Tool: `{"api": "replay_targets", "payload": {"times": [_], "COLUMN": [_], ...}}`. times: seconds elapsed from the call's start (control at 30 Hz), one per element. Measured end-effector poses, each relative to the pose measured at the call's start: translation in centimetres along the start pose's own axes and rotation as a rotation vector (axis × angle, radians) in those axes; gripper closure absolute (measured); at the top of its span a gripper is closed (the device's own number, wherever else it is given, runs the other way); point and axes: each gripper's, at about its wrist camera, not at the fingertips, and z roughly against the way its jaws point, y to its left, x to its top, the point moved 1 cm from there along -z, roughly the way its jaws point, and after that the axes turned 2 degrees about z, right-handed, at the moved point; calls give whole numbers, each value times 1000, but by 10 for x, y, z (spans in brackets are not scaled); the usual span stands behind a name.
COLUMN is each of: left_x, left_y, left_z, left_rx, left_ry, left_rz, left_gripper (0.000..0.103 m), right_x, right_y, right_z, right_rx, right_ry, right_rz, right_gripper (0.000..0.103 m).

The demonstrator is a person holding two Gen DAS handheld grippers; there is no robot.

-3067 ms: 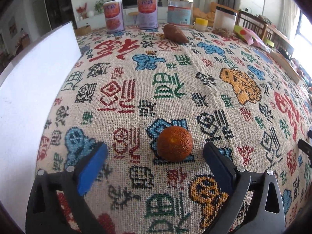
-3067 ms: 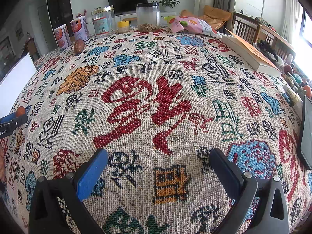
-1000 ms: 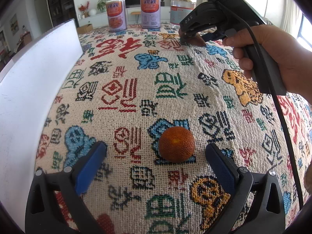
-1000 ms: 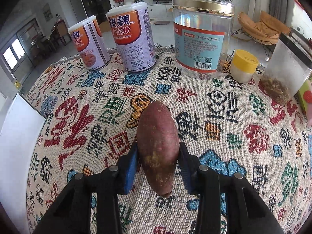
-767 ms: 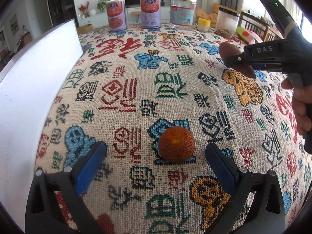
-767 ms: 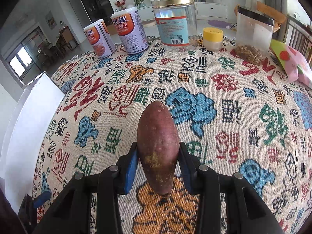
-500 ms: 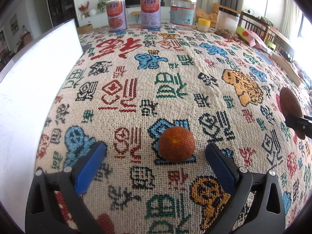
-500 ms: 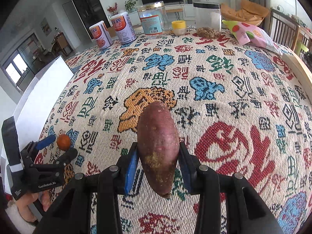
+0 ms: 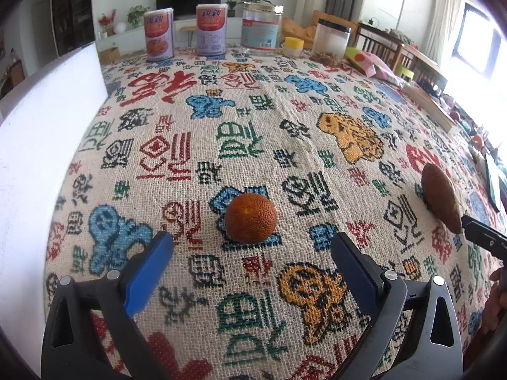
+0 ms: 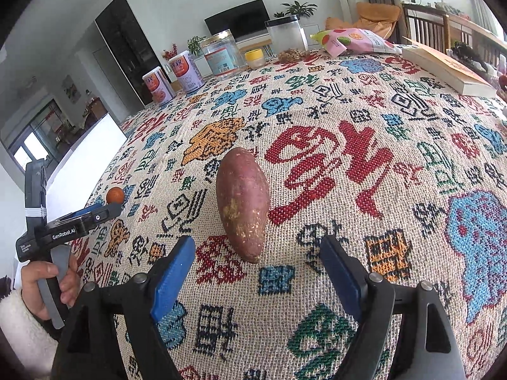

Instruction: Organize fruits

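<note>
A small bumpy orange fruit (image 9: 251, 218) lies on the patterned tablecloth (image 9: 240, 120), just ahead of my left gripper (image 9: 252, 248), which is open with its blue pads on either side of the fruit, not touching it. A reddish-brown sweet potato (image 10: 243, 201) lies on the cloth ahead of my right gripper (image 10: 255, 256), which is open and apart from it. The sweet potato also shows at the right of the left wrist view (image 9: 440, 197). The orange fruit shows small at the left of the right wrist view (image 10: 114, 195).
A white board (image 9: 41, 145) stands along the table's left side. Two cans (image 9: 210, 30), a clear jar (image 9: 261, 28), a small yellow-lidded jar (image 9: 293, 47) and a plastic container (image 9: 331, 42) stand at the far edge. A snack bag (image 10: 351, 41) and a book (image 10: 443, 65) lie at the far right.
My right gripper carried the sweet potato from the far edge toward the near side, set it on the cloth and opened. The left gripper and the orange fruit have not moved.
</note>
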Motion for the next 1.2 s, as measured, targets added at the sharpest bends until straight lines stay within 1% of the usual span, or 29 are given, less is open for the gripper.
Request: {"api": "replay_targets", "payload": {"times": [0.03,0.07,0.1,0.13,0.17,0.2,0.27,0.33,0.37,0.4,0.43,0.47,0.53,0.6,0.67,0.7,0.77,0.8,0.87,0.93,0.97,1.0,1.07,1.1,1.17,1.2], "left_x": [2,4,5,8,10,12,13,11,10,8,7,7,6,5,4,3,2,1,-2,-8,-12,-18,-31,-39,-52,-58], "left_y": [-6,-11,-13,-12,-11,-10,-5,-2,-1,0,2,6,18,35,56,69,100,118,160,204,226,247,285,301,323,331], "left_z": [0,-4,-9,-9,-10,-10,-7,4,12,23,35,49,83,125,169,189,224,238,258,266,263,258,239,228,209,200], "left_rx": [23,37,39,33,45,48,25,3,-5,-13,-23,-38,-85,-161,-220,-240,-244,-231,-168,-67,-7,35,109,131,163,176], "left_ry": [-5,6,26,9,8,7,6,-9,-18,-30,-41,-51,-70,-94,-127,-147,-180,-195,-210,-211,-192,-170,-105,-72,-17,5], "left_rz": [-31,-51,-54,-39,-28,-20,25,65,78,93,110,135,204,290,363,393,447,472,521,571,596,625,689,721,768,785], "left_gripper": [18,35,45,49,65,73,73,74,74,74,74,74,74,74,74,74,74,74,74,74,74,74,74,74,74,74], "right_x": [1,3,7,12,18,26,41,56,62,67,69,70,68,67,71,75,85,90,95,96,94,90,81,76,67,59], "right_y": [-6,-11,-15,-15,-14,-9,7,24,29,33,37,40,45,55,78,96,146,173,233,291,320,350,399,421,456,470], "right_z": [2,3,3,2,1,-4,-15,-26,-32,-40,-48,-56,-55,-48,-36,-30,-19,-15,-11,-11,-15,-19,-34,-44,-70,-85], "right_rx": [26,50,59,52,34,14,-27,-61,-70,-74,-84,-108,-125,-90,-4,50,156,212,321,420,468,514,564,577,587,576], "right_ry": [-1,6,24,43,70,115,207,240,243,257,290,326,332,321,294,279,247,235,221,225,236,253,284,300,346,370], "right_rz": [-36,-71,-94,-103,-98,-70,22,108,130,146,165,180,199,189,173,175,211,233,282,332,356,378,420,434,448,458], "right_gripper": [22,22,22,22,22,22,22,22,25,34,41,60,62,62,62,62,62,62,62,62,62,62,62,62,62,62]}}
